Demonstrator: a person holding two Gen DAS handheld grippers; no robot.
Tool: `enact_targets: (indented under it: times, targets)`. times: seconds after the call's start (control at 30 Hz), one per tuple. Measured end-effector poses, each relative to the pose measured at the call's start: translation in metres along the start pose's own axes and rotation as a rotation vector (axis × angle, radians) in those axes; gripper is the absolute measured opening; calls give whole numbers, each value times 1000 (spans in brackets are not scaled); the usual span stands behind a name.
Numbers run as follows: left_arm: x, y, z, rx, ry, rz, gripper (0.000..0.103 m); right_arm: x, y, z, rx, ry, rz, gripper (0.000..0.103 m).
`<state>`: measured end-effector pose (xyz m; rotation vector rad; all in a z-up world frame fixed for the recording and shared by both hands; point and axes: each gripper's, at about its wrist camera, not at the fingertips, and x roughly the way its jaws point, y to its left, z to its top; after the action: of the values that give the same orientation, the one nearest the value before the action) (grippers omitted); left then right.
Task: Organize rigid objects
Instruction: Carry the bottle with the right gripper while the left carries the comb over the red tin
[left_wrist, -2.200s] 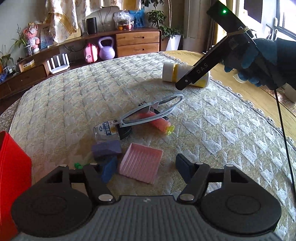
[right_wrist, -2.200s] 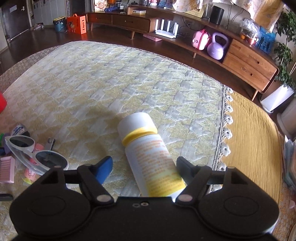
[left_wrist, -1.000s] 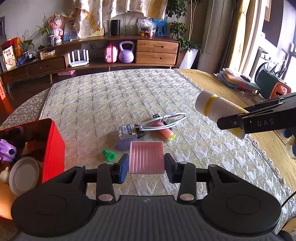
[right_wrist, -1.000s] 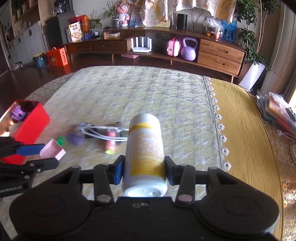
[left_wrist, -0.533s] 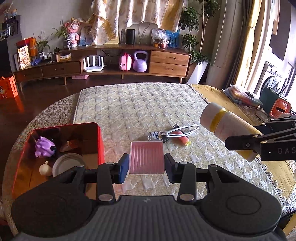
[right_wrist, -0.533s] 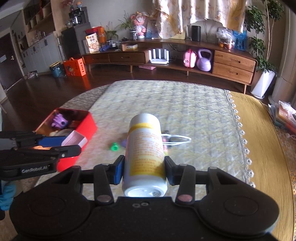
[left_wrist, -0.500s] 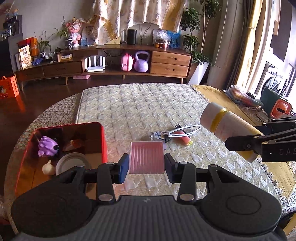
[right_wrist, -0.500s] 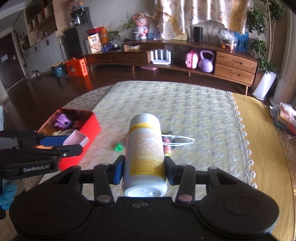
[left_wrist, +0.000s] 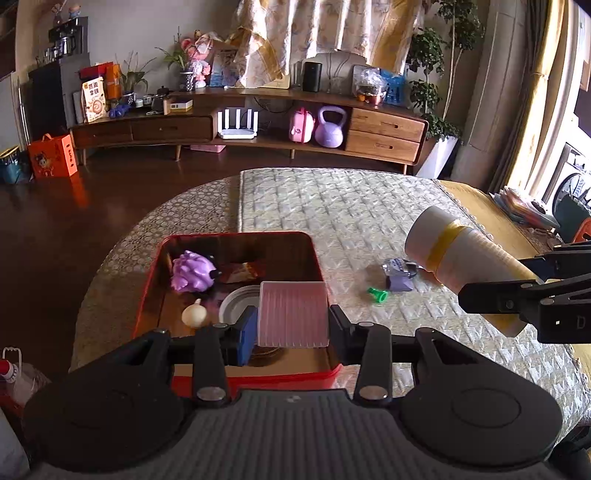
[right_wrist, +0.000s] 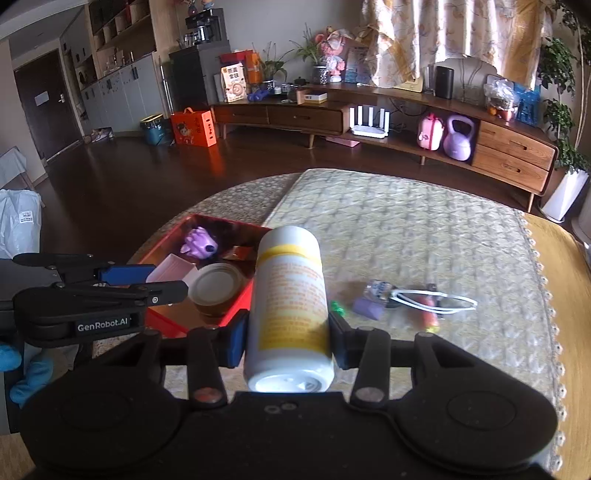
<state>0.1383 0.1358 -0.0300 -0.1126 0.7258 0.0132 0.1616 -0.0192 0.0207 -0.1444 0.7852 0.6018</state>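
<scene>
My left gripper (left_wrist: 291, 330) is shut on a pink ribbed tray (left_wrist: 292, 314) and holds it in the air over the red tin box (left_wrist: 236, 235). In the right wrist view the same tray (right_wrist: 170, 268) hangs above the box (right_wrist: 236, 299). My right gripper (right_wrist: 286, 343) is shut on a white bottle with a yellow band (right_wrist: 288, 295), carried above the quilted mat; the left wrist view shows this bottle (left_wrist: 454, 258) at the right. The box holds a purple toy (left_wrist: 192, 275), a jar with a metal lid (right_wrist: 216, 284), a small pale bulb (left_wrist: 194, 315) and a brown packet.
On the mat (left_wrist: 351, 206) lie white-framed glasses (right_wrist: 432, 297), a small clear bottle (left_wrist: 399, 266), a purple block (right_wrist: 367, 307), a green piece (left_wrist: 378, 295) and a pink tube. A wooden sideboard (left_wrist: 384, 129) stands behind. A blue-gloved hand (right_wrist: 22, 373) holds the left gripper.
Both grippers have swung left and risen with their loads. The pink tray now hangs over the red box, and the bottle has come closer to it. The clutter on the mat has shifted right in view.
</scene>
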Motion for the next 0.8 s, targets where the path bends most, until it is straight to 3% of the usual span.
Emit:
enact_targets:
  times: [0.2,0.37,0.8]
  targets:
    - [8,43,-1,-60,21,51,40,28,27,11,7,8,8,45]
    - [19,66,0,-50,22,85,40,58,45,21,-2,18,-9,45]
    - [69,72,3,26,99,111,40,141,63,37,-41,108,-37,45]
